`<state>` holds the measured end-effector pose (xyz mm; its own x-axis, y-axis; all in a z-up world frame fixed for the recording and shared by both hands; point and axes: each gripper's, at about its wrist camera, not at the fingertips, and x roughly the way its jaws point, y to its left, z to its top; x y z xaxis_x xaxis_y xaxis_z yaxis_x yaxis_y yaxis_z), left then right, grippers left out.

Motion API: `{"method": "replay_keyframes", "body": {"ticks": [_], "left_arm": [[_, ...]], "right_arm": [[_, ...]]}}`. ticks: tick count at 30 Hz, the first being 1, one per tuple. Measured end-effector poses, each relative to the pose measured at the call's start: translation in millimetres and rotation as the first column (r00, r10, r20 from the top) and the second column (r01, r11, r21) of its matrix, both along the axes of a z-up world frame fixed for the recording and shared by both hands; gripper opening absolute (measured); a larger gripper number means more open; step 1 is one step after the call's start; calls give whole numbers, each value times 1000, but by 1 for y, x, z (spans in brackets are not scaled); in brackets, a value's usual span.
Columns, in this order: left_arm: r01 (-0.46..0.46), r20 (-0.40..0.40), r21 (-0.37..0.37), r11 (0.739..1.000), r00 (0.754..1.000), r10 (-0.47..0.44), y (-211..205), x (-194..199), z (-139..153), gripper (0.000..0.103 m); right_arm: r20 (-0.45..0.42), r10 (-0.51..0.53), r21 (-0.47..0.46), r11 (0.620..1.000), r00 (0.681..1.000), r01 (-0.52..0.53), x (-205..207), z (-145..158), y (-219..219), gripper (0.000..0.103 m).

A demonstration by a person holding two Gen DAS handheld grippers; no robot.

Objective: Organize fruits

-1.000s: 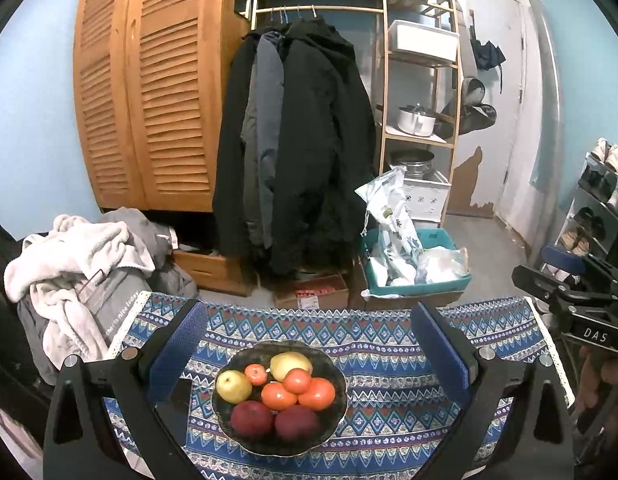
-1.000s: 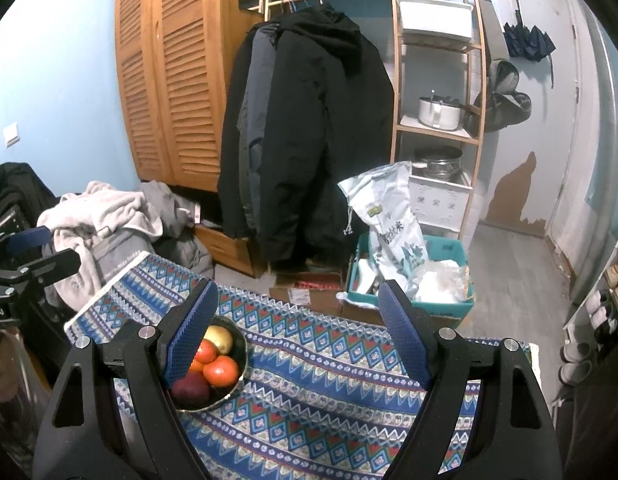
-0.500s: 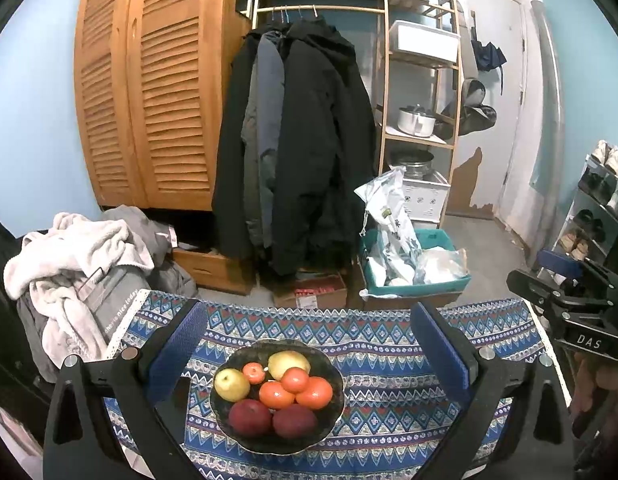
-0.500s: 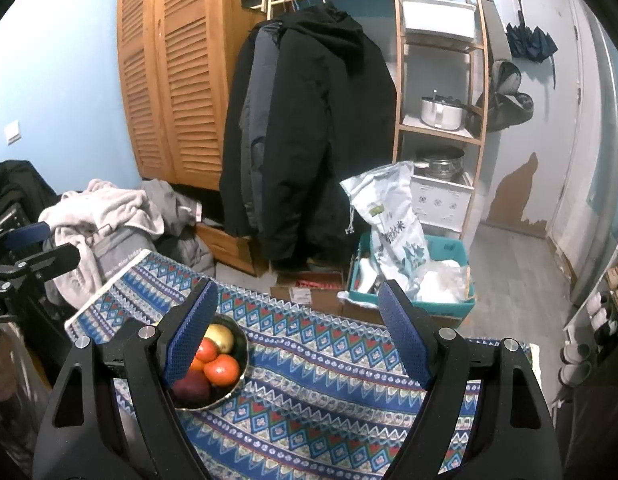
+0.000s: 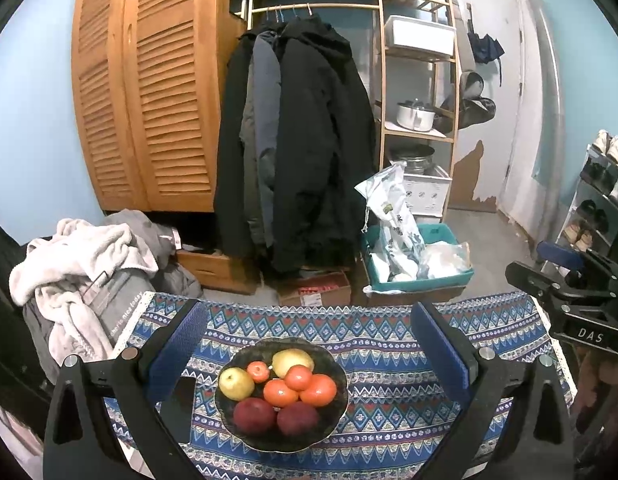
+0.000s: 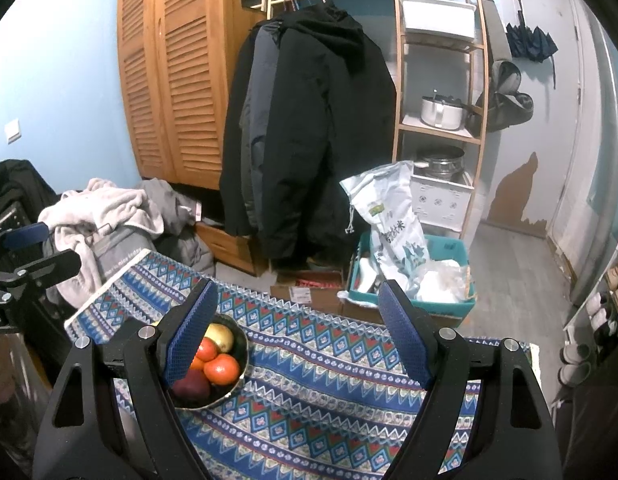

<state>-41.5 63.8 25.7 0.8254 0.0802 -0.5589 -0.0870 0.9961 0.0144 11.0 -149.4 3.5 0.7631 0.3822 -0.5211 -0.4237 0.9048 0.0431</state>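
A dark bowl (image 5: 337,368) sits on the patterned blue tablecloth (image 5: 389,360). It holds two yellow pears (image 5: 292,361), several orange fruits (image 5: 318,390) and two dark red fruits (image 5: 254,416). My left gripper (image 5: 307,344) is open and empty, above and just behind the bowl, with its fingers on either side of it. My right gripper (image 6: 297,332) is open and empty over the cloth, with the bowl (image 6: 241,350) partly hidden behind its left finger. The right gripper also shows at the right edge of the left wrist view (image 5: 565,280).
A black phone-like slab (image 5: 177,408) lies left of the bowl. Beyond the table are a heap of clothes (image 5: 81,264), hanging coats (image 5: 301,152), a teal crate with bags (image 5: 413,264), a wooden shelf (image 5: 417,120) and a shoe rack (image 5: 601,200).
Both views have shifted very slightly; the bowl and fruits have not moved. Both grippers stay open.
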Motion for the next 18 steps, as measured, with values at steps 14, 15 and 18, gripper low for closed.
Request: {"method": "replay_keyframes", "body": {"ticks": [14, 15, 18], "left_arm": [[11, 1, 9, 1000, 1000, -11, -2, 0, 1, 102], [12, 2, 10, 1000, 1000, -12, -2, 0, 1, 102], [12, 1, 8, 1000, 1000, -12, -2, 0, 0, 102]], "right_arm": [[-3, 6, -3, 1000, 1000, -6, 0, -2, -1, 81], [-3, 6, -2, 1000, 1000, -6, 0, -2, -2, 81], [-4, 7, -3, 1000, 1000, -7, 1, -2, -1, 81]]}}
